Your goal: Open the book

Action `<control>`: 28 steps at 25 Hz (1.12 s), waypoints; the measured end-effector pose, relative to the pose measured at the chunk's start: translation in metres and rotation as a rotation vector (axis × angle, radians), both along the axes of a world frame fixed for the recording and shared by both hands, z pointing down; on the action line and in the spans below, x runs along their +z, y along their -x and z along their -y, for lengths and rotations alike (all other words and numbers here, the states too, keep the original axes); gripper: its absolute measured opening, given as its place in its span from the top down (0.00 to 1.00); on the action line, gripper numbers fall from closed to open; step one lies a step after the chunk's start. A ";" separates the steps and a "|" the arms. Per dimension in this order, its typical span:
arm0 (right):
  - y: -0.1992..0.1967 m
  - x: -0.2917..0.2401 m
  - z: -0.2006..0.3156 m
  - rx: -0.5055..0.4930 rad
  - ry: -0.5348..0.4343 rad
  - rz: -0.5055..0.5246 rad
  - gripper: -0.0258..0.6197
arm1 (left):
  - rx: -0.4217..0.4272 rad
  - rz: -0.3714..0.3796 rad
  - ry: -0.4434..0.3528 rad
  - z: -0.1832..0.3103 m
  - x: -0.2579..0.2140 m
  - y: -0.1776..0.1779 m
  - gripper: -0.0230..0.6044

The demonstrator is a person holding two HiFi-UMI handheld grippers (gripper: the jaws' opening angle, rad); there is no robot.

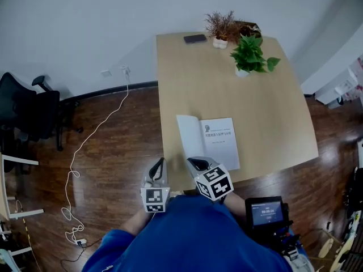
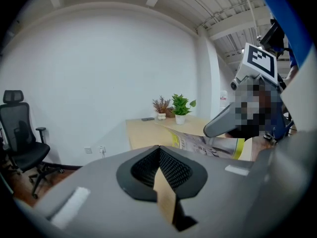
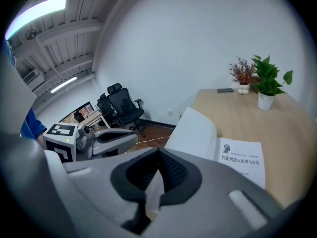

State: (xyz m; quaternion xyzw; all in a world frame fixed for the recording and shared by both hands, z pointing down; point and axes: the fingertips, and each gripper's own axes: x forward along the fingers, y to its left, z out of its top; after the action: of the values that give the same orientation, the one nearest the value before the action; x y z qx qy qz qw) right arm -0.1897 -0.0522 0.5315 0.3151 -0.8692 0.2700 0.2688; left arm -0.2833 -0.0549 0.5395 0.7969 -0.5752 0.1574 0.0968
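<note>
Nearest: two grippers at the table's near edge, each carrying one marker cube.

Left gripper (image 1: 160, 164) is at 6 o'clock of the book, just off its near-left corner. Its jaws are pressed together with nothing in them, and only a thin slit shows tan table.

Right gripper (image 1: 195, 163) is just beside the left one, at its 3 o'clock. Its jaws are pinched on the near edge of the cover (image 1: 187, 136), and a white sliver of that sheet shows in the slit between them.

One device with a lit screen (image 1: 266, 212) is at 4 o'clock, by the person's right side.

One book (image 1: 218, 143) lies open on the near half of the table (image 1: 255, 106). The title page lies flat and faces up. The cover is raised and curved at its 9 o'clock side. In the left gripper view the cover's printed outer face tilts up under the right gripper's jaw.

At 9 o'clock on the wood floor, one white cable (image 1: 91, 146) trails to a wall socket (image 1: 123, 69). The head view counts one black office chair (image 1: 31, 115) farther out.

Far end of the table, 12 o'clock, well apart from the book: two potted plants. One is green (image 1: 249, 54) and one is dried and reddish (image 1: 220, 26). One dark phone (image 1: 195, 38) lies just beside the dried one, at its 9 o'clock.
</note>
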 end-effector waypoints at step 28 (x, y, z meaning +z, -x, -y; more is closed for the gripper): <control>0.084 0.086 -0.007 -0.092 0.110 -0.070 0.96 | -0.071 0.043 0.065 -0.023 0.019 0.079 0.95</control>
State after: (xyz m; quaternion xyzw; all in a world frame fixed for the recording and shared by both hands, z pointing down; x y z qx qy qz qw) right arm -0.2741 -0.0449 0.6177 0.2688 -0.8568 0.2932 0.3282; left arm -0.3624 -0.0314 0.5583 0.7688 -0.5996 0.1895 0.1160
